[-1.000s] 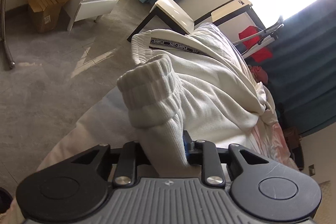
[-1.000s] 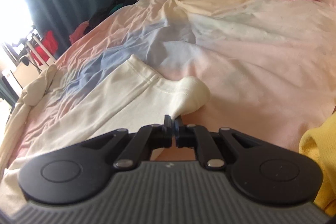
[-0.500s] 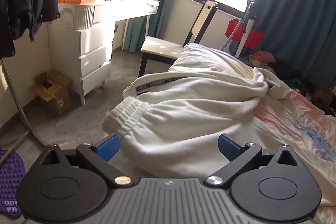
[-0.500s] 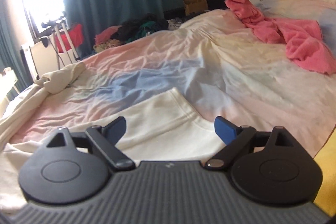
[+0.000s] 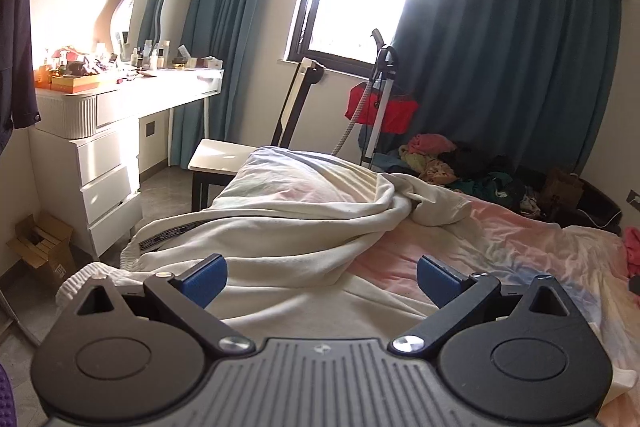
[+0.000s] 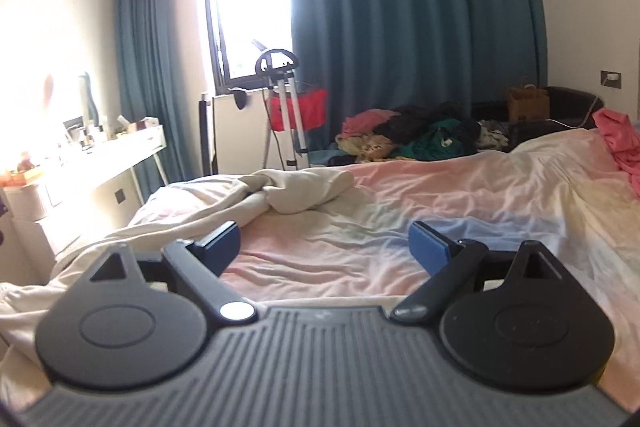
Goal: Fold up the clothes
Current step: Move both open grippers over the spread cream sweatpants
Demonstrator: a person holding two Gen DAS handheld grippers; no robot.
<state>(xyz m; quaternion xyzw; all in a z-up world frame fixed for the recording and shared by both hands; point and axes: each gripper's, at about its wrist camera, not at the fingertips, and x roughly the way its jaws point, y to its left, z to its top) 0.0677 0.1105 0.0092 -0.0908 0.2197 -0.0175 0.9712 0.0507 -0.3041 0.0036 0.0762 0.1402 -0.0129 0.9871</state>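
A cream-white sweat garment [image 5: 272, 239] lies rumpled across the near-left part of the bed [image 5: 520, 247], its ribbed cuff [image 5: 80, 279] at the left edge. My left gripper [image 5: 322, 277] hangs above it, open, blue pads wide apart with nothing between them. In the right wrist view the same garment [image 6: 280, 193] stretches from the far bed corner to the lower left. My right gripper [image 6: 324, 243] is open too, raised over the pastel sheet [image 6: 440, 195], holding nothing.
A white dresser [image 5: 100, 155] with cosmetics and a mirror stands left, a chair [image 5: 224, 159] at the bed's foot. A cardboard box [image 5: 40, 247] sits on the floor. A clothes pile [image 6: 420, 137] lies by the teal curtain, a pink garment [image 6: 620, 143] at the bed's right.
Both grippers let go of the cream garment and opened wide. Both rose and levelled out, so the views now look across the room instead of down at the fabric.
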